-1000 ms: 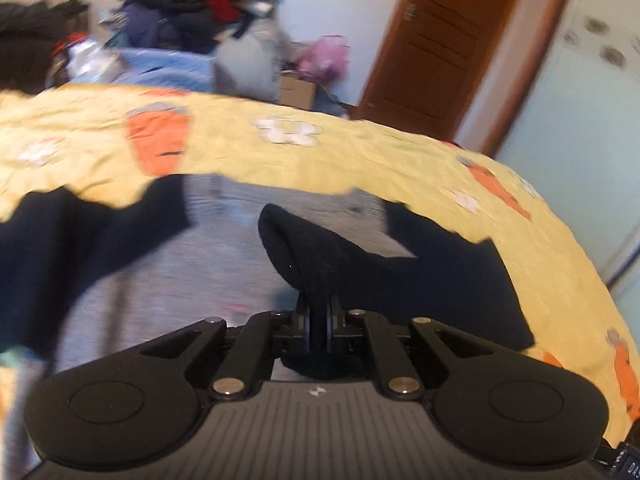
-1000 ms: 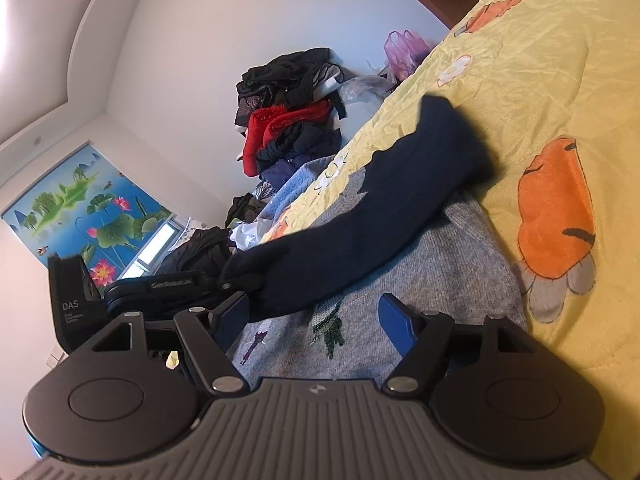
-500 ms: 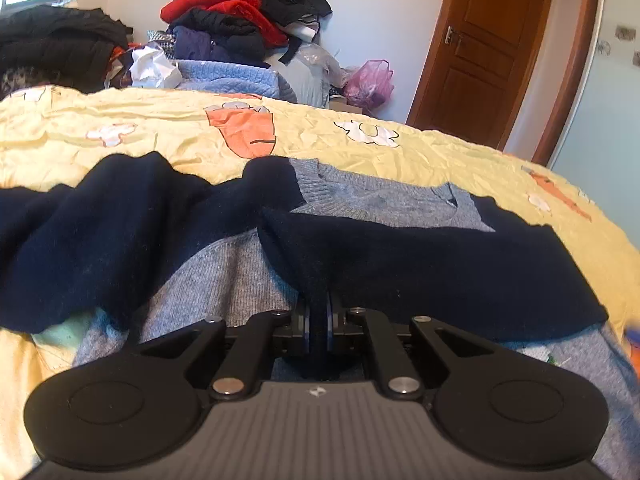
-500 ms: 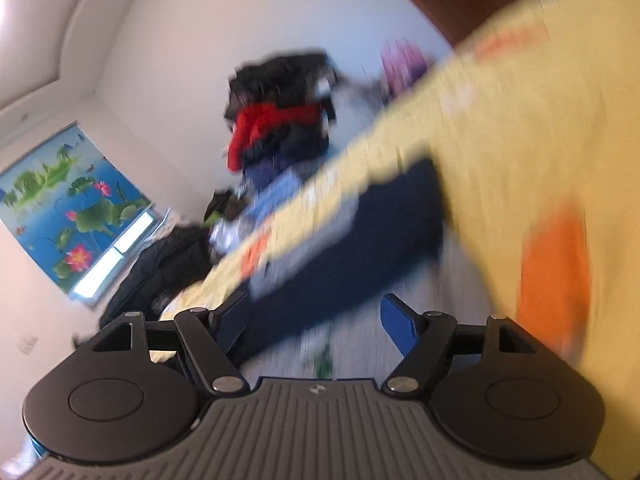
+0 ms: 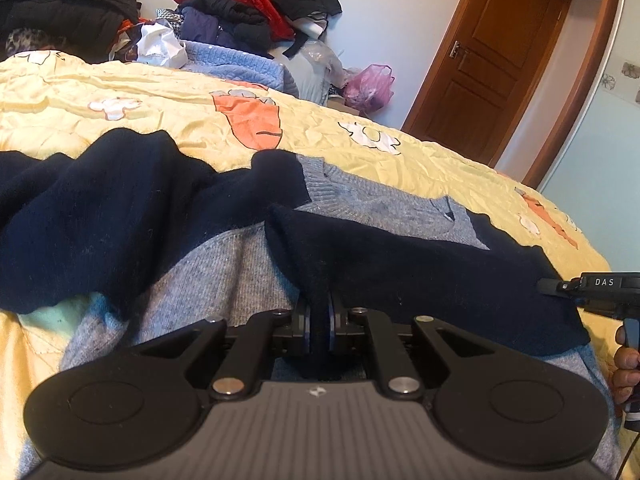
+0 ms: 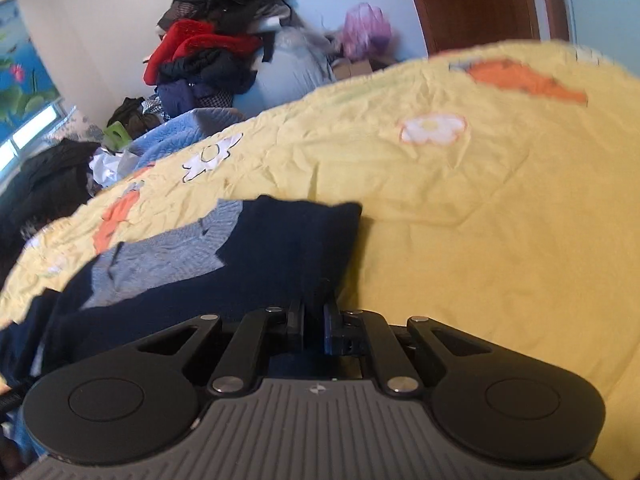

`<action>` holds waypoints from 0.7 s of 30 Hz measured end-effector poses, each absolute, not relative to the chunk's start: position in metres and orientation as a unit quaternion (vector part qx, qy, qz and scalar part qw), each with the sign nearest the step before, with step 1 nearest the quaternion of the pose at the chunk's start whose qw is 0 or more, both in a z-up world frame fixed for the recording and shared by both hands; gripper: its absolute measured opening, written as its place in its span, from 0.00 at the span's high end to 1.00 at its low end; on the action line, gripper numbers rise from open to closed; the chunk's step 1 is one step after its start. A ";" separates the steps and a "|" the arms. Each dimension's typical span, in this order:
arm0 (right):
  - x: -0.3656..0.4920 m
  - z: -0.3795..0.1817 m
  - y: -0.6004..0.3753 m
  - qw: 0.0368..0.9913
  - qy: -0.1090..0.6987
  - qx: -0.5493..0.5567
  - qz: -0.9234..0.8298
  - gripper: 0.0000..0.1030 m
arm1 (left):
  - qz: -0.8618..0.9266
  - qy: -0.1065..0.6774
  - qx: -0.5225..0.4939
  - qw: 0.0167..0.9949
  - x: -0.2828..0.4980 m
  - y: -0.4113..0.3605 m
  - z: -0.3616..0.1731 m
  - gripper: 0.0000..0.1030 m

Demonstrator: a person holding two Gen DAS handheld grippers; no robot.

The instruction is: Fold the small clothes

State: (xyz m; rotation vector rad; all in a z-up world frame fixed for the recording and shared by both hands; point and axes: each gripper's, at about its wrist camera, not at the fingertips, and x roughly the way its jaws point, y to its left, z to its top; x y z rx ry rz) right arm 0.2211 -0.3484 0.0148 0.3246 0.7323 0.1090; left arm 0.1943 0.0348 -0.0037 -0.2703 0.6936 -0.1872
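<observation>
On the bed point(image 5: 420, 160), at 6 o'clock: sweater point(image 5: 224, 280), soft, light, floppy. Left tongs point(image 5: 318, 330) pinching its dark sleeve point(image 5: 400, 276). Right tongs point(image 6: 314, 322) shut on the shoulder edge. Best held by edges.

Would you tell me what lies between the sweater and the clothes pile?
In the left wrist view, only yellow bedspread lies between sweater and clothes pile.

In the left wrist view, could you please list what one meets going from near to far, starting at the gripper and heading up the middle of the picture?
Left gripper → navy sleeve it pinches → grey sweater collar → yellow bedspread → clothes pile by the wall.
</observation>
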 end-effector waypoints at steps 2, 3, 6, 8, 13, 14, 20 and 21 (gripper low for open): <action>0.222 0.012 -0.355 0.920 0.352 0.166 0.044 0.88 | -0.090 0.338 -0.130 0.928 0.195 0.035 -0.004 0.91; 0.220 0.008 -0.361 0.920 0.345 0.179 0.044 0.90 | -0.089 0.337 -0.129 0.928 0.195 0.035 -0.004 0.91; 0.219 0.008 -0.356 0.922 0.341 0.177 0.040 0.80 | -0.088 0.337 -0.126 0.929 0.195 0.034 -0.004 0.91; 0.216 0.015 -0.351 0.922 0.345 0.172 0.033 0.65 | -0.088 0.337 -0.127 0.929 0.195 0.034 -0.004 0.91; 0.185 0.046 -0.324 0.956 0.256 0.142 0.033 0.54 | -0.087 0.336 -0.131 0.929 0.194 0.033 -0.004 0.91; 0.186 0.047 -0.313 0.956 0.260 0.124 0.050 0.54 | -0.087 0.336 -0.132 0.929 0.194 0.033 -0.004 0.91; 0.203 0.012 -0.268 0.947 0.315 0.010 0.053 0.53 | -0.086 0.335 -0.130 0.929 0.193 0.033 -0.003 0.91; 0.201 0.007 -0.265 0.949 0.309 -0.008 0.053 0.51 | -0.086 0.335 -0.131 0.929 0.194 0.033 -0.004 0.91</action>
